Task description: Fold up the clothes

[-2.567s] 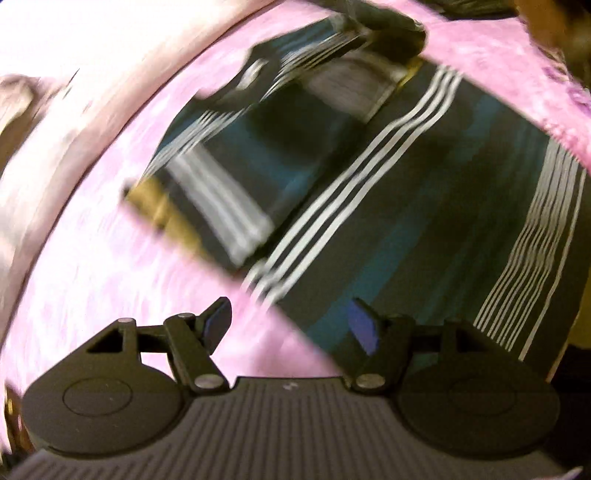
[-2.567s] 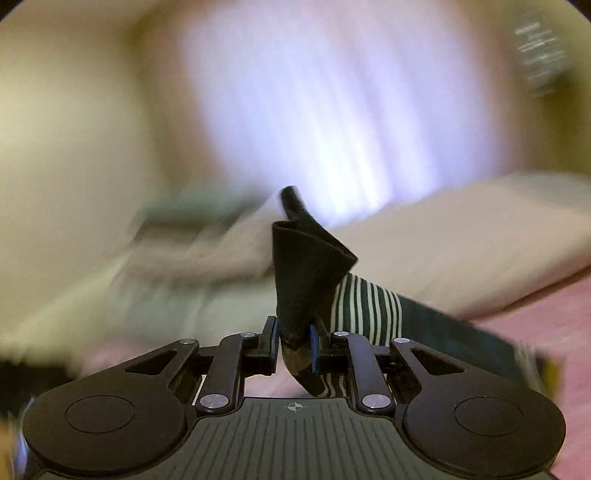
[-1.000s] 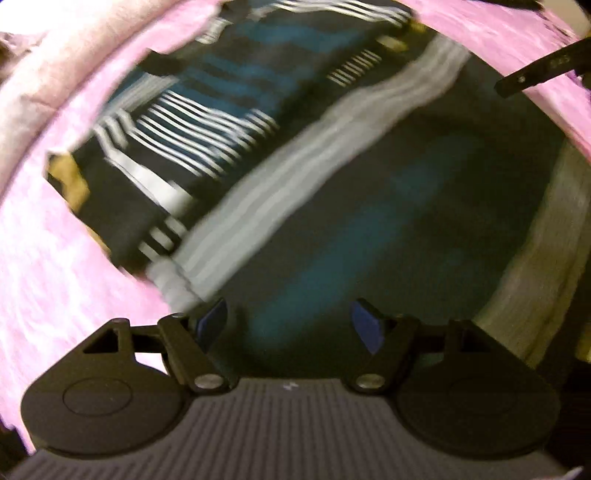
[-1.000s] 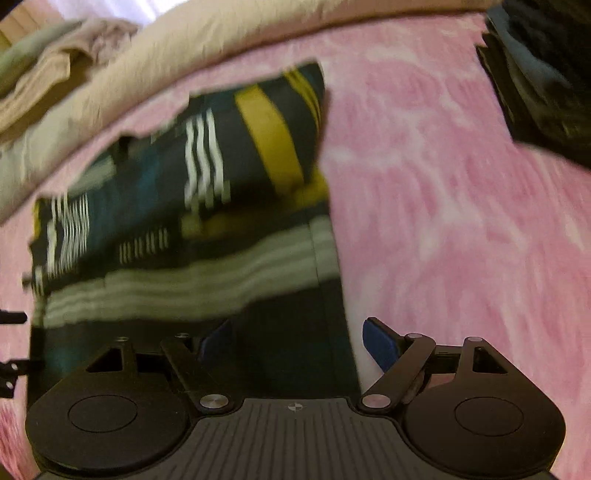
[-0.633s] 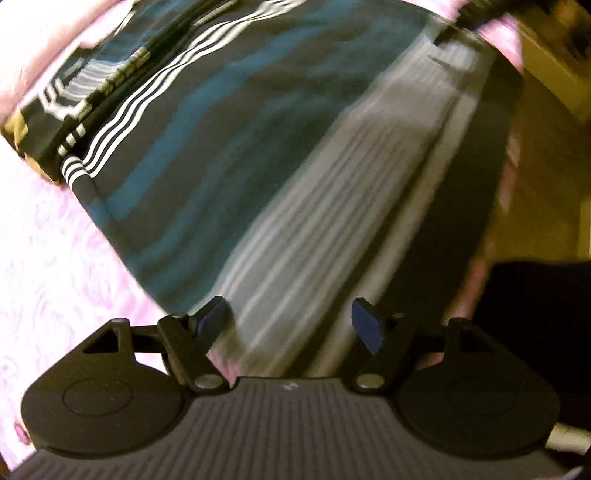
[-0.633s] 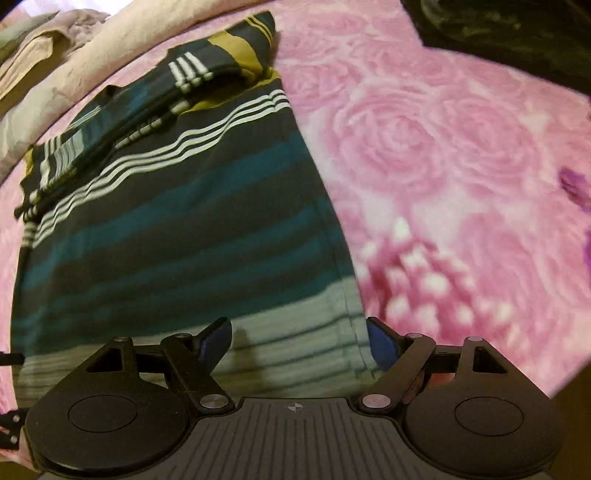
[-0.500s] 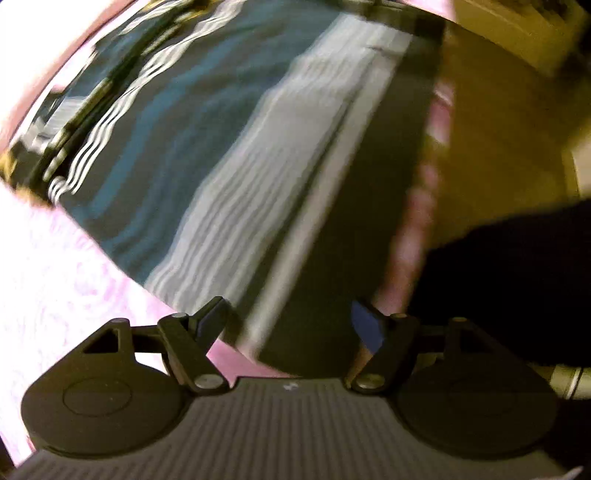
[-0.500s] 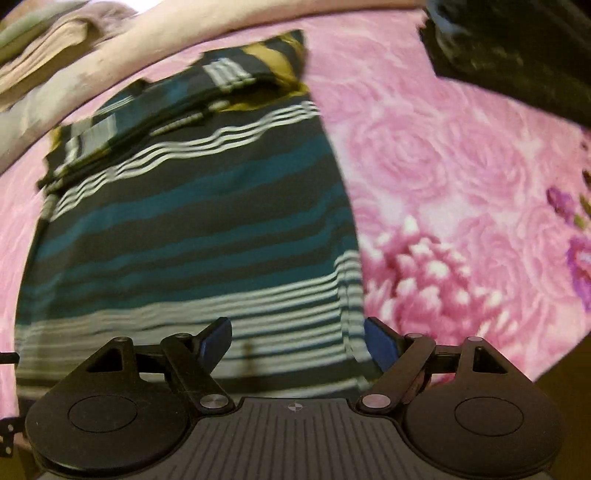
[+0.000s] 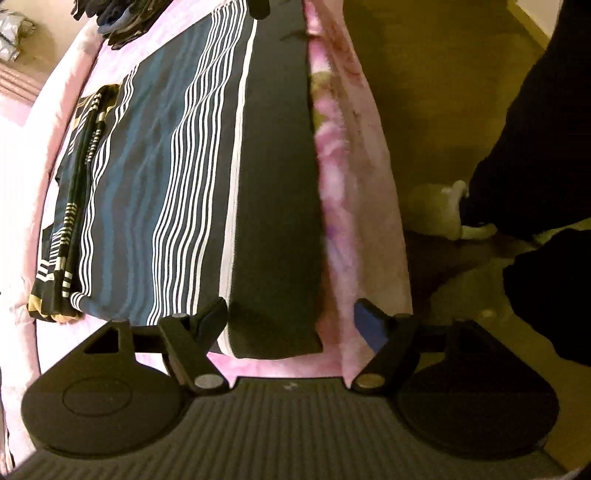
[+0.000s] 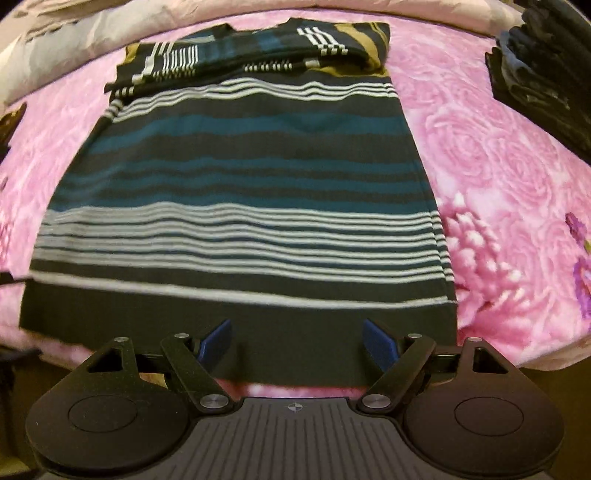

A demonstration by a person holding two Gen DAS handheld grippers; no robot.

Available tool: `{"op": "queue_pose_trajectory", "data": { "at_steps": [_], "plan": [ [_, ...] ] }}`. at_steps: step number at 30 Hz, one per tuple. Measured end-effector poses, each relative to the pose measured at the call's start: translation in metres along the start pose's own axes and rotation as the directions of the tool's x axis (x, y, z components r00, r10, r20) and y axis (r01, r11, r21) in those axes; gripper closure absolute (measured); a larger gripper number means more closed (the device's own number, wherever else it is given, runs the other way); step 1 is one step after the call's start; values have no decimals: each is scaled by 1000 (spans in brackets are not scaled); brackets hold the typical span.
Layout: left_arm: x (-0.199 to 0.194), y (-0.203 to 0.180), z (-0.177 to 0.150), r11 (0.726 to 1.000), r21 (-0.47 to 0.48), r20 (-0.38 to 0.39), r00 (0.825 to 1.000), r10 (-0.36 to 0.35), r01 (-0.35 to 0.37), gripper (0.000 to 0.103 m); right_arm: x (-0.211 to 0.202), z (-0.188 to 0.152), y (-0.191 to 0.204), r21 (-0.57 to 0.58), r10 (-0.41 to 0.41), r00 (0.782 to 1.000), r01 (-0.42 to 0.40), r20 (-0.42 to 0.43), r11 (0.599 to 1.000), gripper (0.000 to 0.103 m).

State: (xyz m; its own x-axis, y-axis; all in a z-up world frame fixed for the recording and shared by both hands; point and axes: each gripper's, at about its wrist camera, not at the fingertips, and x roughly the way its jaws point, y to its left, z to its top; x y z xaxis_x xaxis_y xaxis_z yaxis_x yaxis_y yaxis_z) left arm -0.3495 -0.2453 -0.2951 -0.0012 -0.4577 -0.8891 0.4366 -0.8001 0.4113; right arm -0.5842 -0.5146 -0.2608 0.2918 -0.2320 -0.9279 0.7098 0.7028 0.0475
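A dark striped shirt (image 10: pixel 236 192) with teal, white and mustard bands lies flat on the pink floral bedspread (image 10: pixel 509 192), its sleeves folded across the far end (image 10: pixel 258 55). Its dark hem reaches the near bed edge. My right gripper (image 10: pixel 297 341) is open and empty, just above the middle of the hem. In the left wrist view the shirt (image 9: pixel 207 177) runs along the bed edge. My left gripper (image 9: pixel 291 321) is open and empty over the shirt's hem corner (image 9: pixel 280 332).
A pile of dark clothes (image 10: pixel 543 74) lies at the far right of the bed and shows at the top of the left wrist view (image 9: pixel 118 18). Pale pillows (image 10: pixel 55 40) line the far side. The wooden floor (image 9: pixel 424 92) and the person's dark trouser legs (image 9: pixel 535 155) are right of the bed.
The right gripper has let go of the sleeve and opened. Both grippers have pulled back from the sleeve end to the hem at the bed's near edge.
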Motion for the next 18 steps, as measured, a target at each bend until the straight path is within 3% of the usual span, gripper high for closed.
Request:
{"op": "queue_pose_trajectory", "data": {
  "at_steps": [4, 7, 12, 14, 16, 18],
  "plan": [
    [-2, 4, -13, 999, 42, -11, 999, 32, -32, 31, -3, -6, -5, -14, 5, 1000, -5, 0, 1000, 22],
    [4, -1, -19, 991, 125, -30, 998, 57, -53, 31, -5, -10, -6, -11, 14, 1000, -14, 3, 1000, 22],
    [5, -11, -25, 960, 268, 50, 997, 67, -77, 32, -6, -17, -6, -10, 20, 1000, -20, 9, 1000, 22],
    [2, -7, -24, 963, 257, 73, 995, 62, -79, 46, -8, -20, -6, -17, 17, 1000, -17, 14, 1000, 22],
    [-1, 4, -19, 976, 203, 82, 994, 66, -81, 77, -10, -22, -5, -24, 14, 1000, -14, 20, 1000, 22],
    [-7, 17, -13, 987, 126, 98, 991, 88, -100, 92, -12, -24, -2, -48, 14, 1000, -13, 24, 999, 22]
  ]
}}
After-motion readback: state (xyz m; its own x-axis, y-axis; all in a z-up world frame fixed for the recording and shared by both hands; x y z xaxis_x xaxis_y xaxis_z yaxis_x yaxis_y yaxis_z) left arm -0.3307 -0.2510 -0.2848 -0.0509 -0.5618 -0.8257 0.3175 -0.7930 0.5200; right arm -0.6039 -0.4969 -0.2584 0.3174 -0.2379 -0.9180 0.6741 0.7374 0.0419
